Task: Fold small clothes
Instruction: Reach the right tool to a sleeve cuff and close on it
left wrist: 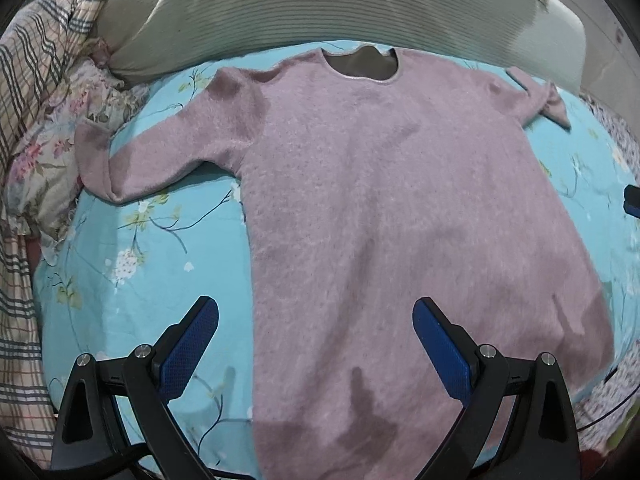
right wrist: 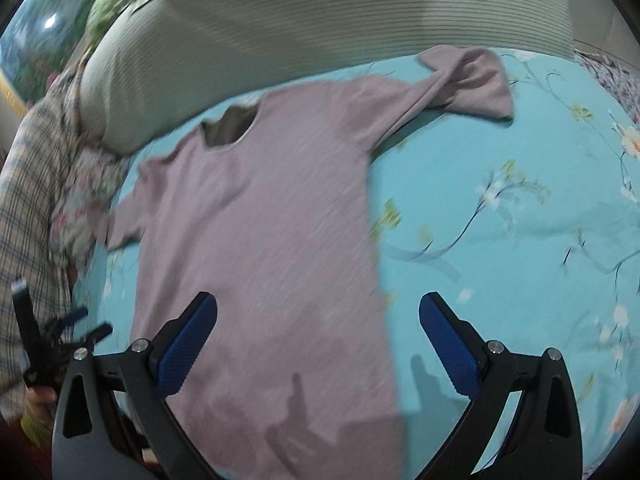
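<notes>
Fuzzy pink sweater [left wrist: 380, 200] flat on bed [left wrist: 160, 248], neckline away, hem toward me. Both my fingers [left wrist: 192, 344] [right wrist: 448, 348] spread, empty.

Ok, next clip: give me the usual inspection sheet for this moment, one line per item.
Surface: turquoise floral bedsheet, lightly creased.
Job's things: pink sweater spread flat, neck away from the grippers; its sleeve on the person's right twisted and bunched.
Clutter: plaid blanket and floral fabric at the left edge.
Grippers: left gripper and right gripper open, holding nothing.
Cables: dark cable at the lower right.
Surroundings: striped grey pillow behind the sweater.
</notes>
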